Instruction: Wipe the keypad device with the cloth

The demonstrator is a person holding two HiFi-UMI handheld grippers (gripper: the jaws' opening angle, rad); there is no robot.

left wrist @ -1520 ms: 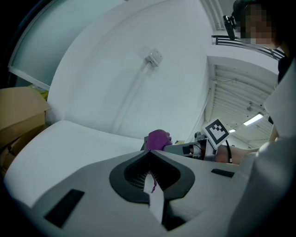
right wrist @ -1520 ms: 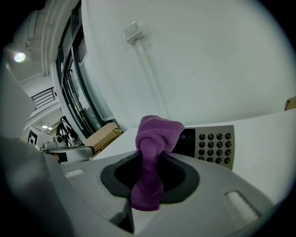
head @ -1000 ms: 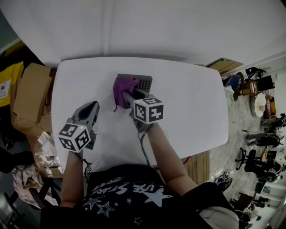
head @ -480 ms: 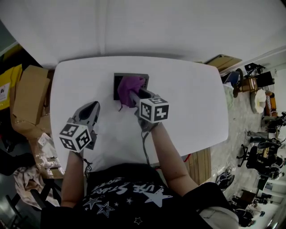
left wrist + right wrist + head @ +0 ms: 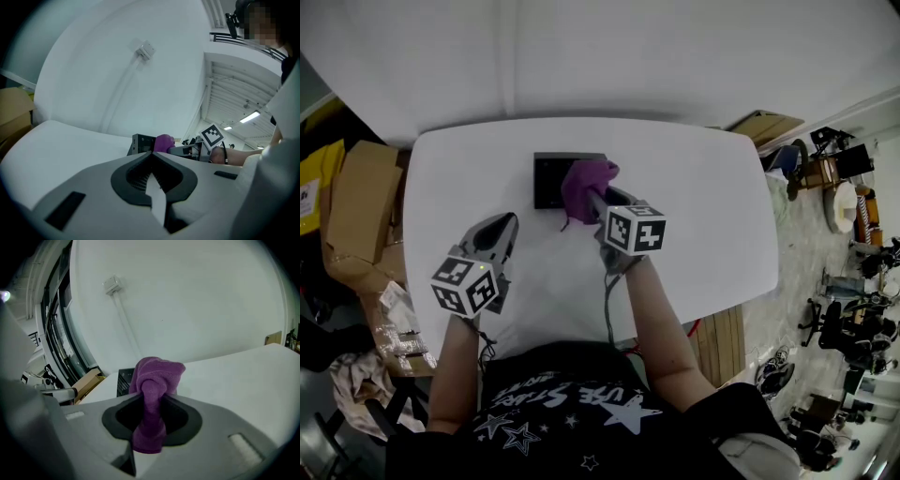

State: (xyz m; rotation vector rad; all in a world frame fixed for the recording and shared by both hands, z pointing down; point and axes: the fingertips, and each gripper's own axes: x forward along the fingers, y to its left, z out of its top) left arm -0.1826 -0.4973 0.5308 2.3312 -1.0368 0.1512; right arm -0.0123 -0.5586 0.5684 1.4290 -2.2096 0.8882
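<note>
The cloth (image 5: 586,184) hides the keypad device (image 5: 549,180) on its right side

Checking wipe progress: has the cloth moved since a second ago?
Yes. The cloth, in the right gripper, went right across the device, whose left part now shows.

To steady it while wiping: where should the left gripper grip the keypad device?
Probably the bare left edge of the keypad device, coming in low from the left: it lies flat, and the cloth in the right gripper covers its right end. Open the left gripper first.
</note>
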